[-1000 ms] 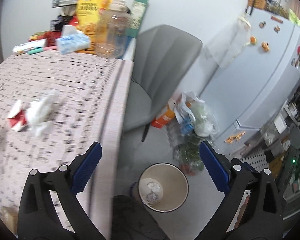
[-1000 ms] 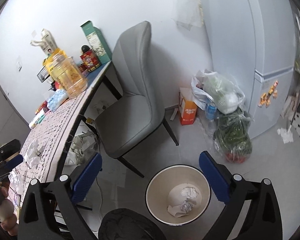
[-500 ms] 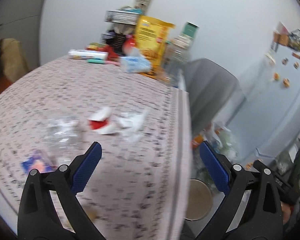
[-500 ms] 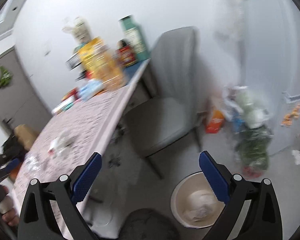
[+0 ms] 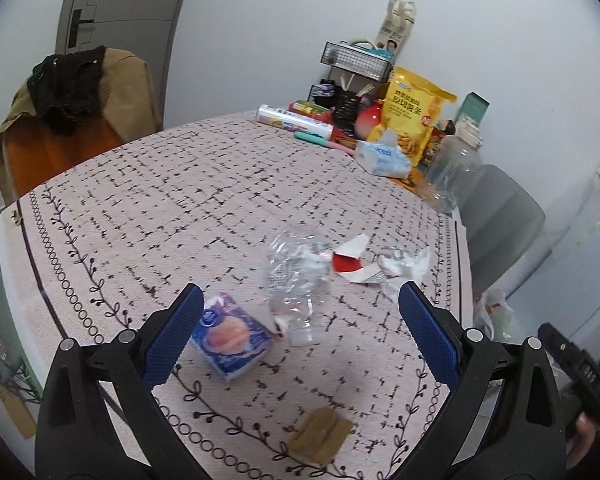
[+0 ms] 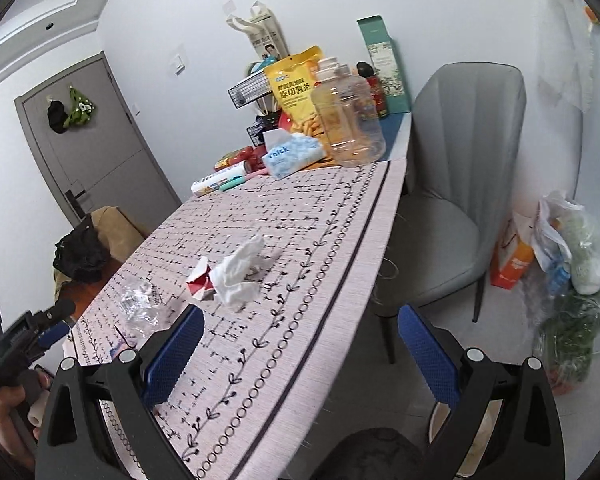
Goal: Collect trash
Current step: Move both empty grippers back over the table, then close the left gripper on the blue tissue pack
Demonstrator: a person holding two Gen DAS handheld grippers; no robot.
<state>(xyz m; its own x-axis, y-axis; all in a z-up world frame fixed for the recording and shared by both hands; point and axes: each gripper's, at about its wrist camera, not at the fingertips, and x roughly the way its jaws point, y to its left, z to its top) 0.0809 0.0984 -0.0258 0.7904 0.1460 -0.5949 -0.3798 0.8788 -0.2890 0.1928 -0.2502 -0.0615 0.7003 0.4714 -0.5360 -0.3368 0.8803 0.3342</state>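
Note:
Trash lies on the pink patterned tablecloth (image 5: 204, 200): a crushed clear plastic bottle (image 5: 296, 276), a blue snack packet (image 5: 232, 336), a red-and-white torn carton (image 5: 350, 264), crumpled white tissue (image 5: 404, 268) and a brown cardboard scrap (image 5: 320, 438). My left gripper (image 5: 300, 340) hovers open just above the bottle and packet, holding nothing. In the right wrist view the tissue (image 6: 238, 272), carton (image 6: 199, 282) and bottle (image 6: 140, 304) lie ahead-left of my right gripper (image 6: 300, 356), which is open and empty over the table's edge. The bin's rim (image 6: 434, 420) shows behind its right finger.
Packets, a tissue box (image 6: 292, 154), a large clear jug (image 6: 348, 120) and a wire rack crowd the table's far end. A grey chair (image 6: 452, 208) stands by the table, bags (image 6: 572, 264) on the floor beyond. A draped chair (image 5: 72, 120) stands at the left.
Both grippers have swung up from the bin on the floor to the tabletop. The left one now faces the bottle and packet. Both stayed open and empty.

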